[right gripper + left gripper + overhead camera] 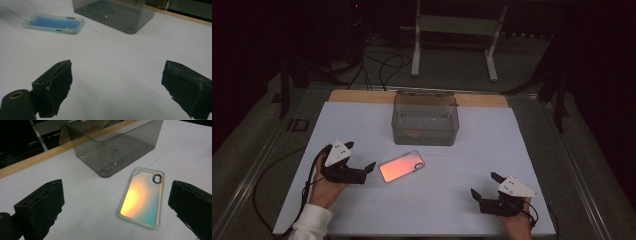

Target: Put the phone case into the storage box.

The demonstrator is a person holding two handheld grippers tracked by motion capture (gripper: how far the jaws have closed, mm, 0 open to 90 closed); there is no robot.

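Left tool point(361, 160) spread wide, jaws empty, just beside phone case point(401, 166); right tool point(484, 186) likewise spread, empty, well apart; case flat on white counter point(447, 195), camera cutout toward smoky clear box point(425, 120).

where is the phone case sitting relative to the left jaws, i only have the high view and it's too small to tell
Observer: In the left gripper view the phone case lies flat on the white table cover just ahead of the left gripper, nearer one jaw. The jaws stand wide apart, not touching it.
Operator: which way is the camera cutout pointing
Observer: Toward the smoky clear box; the cutout sits at the case's far end.
Operator: anything in the right jaws
Observer: Nothing. In the right gripper view the right gripper has its jaws wide open over bare cover, with the case off beyond them.
Operator: is the box open on top
Observer: Yes, the left gripper view shows its top open.
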